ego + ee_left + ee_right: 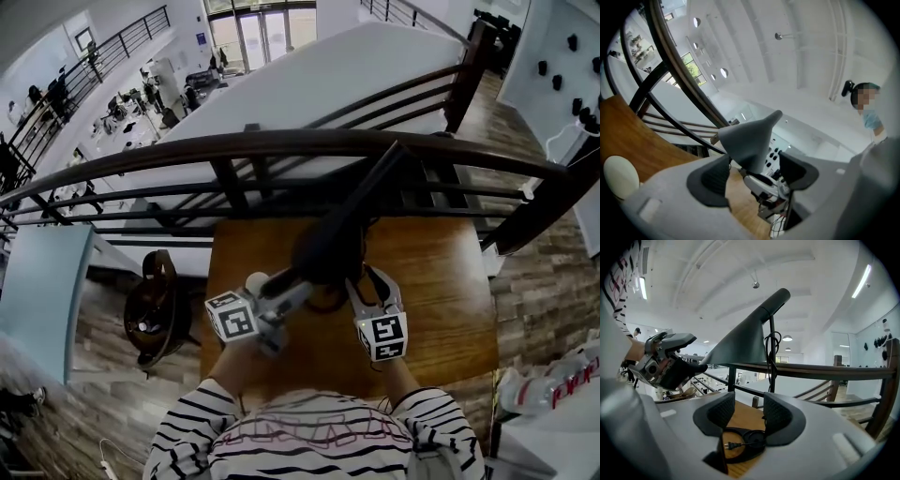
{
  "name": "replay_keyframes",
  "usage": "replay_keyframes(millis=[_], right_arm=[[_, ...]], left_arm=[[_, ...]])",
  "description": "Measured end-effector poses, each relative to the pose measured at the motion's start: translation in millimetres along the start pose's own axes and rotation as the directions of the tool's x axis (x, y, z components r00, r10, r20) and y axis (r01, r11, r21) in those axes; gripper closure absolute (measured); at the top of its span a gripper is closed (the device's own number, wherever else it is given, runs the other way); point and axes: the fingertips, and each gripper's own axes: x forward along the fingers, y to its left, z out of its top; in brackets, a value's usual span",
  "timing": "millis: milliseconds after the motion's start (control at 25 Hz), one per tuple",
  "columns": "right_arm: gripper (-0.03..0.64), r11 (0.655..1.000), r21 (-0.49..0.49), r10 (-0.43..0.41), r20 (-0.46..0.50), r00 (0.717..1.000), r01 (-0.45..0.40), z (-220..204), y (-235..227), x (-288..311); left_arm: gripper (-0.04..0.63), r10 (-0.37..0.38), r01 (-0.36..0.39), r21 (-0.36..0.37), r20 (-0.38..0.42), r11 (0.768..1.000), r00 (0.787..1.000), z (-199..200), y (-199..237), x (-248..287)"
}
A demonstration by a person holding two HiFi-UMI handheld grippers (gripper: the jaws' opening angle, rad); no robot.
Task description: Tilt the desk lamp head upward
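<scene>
Railing (281, 145) runs just behind the far edge of the wooden table (441, 281), and the lamp's dark arm (375, 183) slants up across it. The lamp head (740, 345) hangs over the table's middle. The left gripper (286, 286) is clamped on its lower rim, and the grey cone fills the gap between the pads (710, 178). The right gripper (366, 281) sits just beside it with its jaws apart and nothing between them. Beyond those jaws lie the round black lamp base (749, 439) and a loose plug (733, 445). A cord (772, 348) loops on the upright stem. A white ball (255, 279) rests near the left gripper. The table's right half is bare wood.
</scene>
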Motion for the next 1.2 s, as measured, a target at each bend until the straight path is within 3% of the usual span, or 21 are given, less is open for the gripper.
replay_keyframes(millis=[360,1200], right_arm=[[0.445,1.0,-0.015,-0.023,0.028,0.999,0.023,5,-29,21],[0.469,0.999,-0.023,-0.036,0.069,0.997,0.038,22,-47,40]], left_arm=[[0.265,0.02,-0.02,-0.028,0.027,0.999,0.999,7,-4,-2],[0.249,0.008,-0.017,0.104,0.083,0.994,0.997,47,-56,-40]])
